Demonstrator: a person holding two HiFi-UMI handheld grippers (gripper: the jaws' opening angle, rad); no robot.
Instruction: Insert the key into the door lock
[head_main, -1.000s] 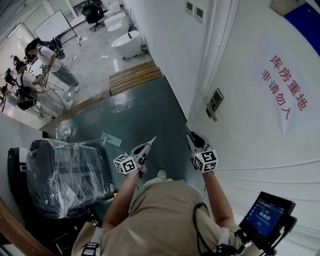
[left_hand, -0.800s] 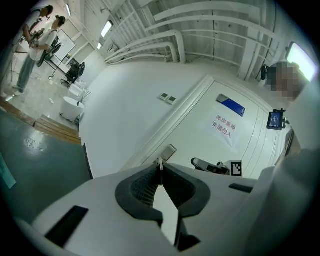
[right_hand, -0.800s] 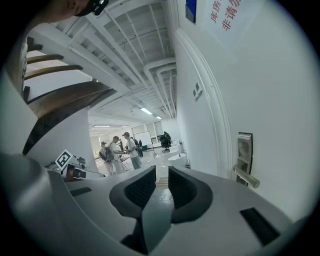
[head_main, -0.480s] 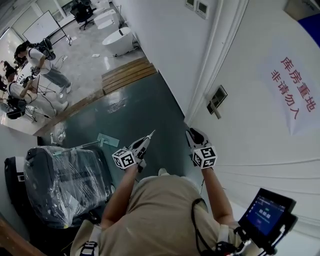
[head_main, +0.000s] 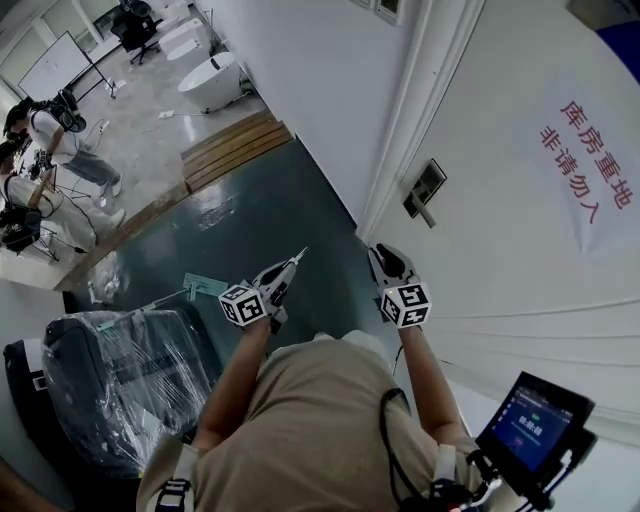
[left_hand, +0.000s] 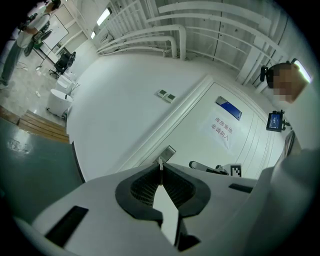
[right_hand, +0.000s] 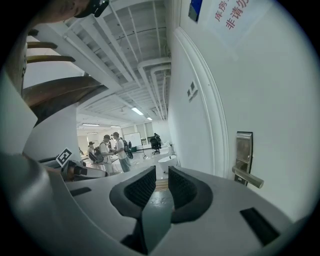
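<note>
left hand-held gripper (head_main: 284, 274) clamped on key (left_hand: 160, 164), blade poking out ahead. lock (head_main: 424, 190) on door, well apart from key tip. right hand-held gripper (right_hand: 161, 173) jaws apart, empty. key in grip; approach, lining up and insertion all left.

Open air before lock plate (head_main: 427, 185), lever handle (right_hand: 248, 178) jutting

Head view steeply down; both gripper views share door lock (left_hand: 168, 152) (right_hand: 244, 152).

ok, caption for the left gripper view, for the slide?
The key pinched in the shut left hand-held gripper, facing the door lock ahead.
</note>
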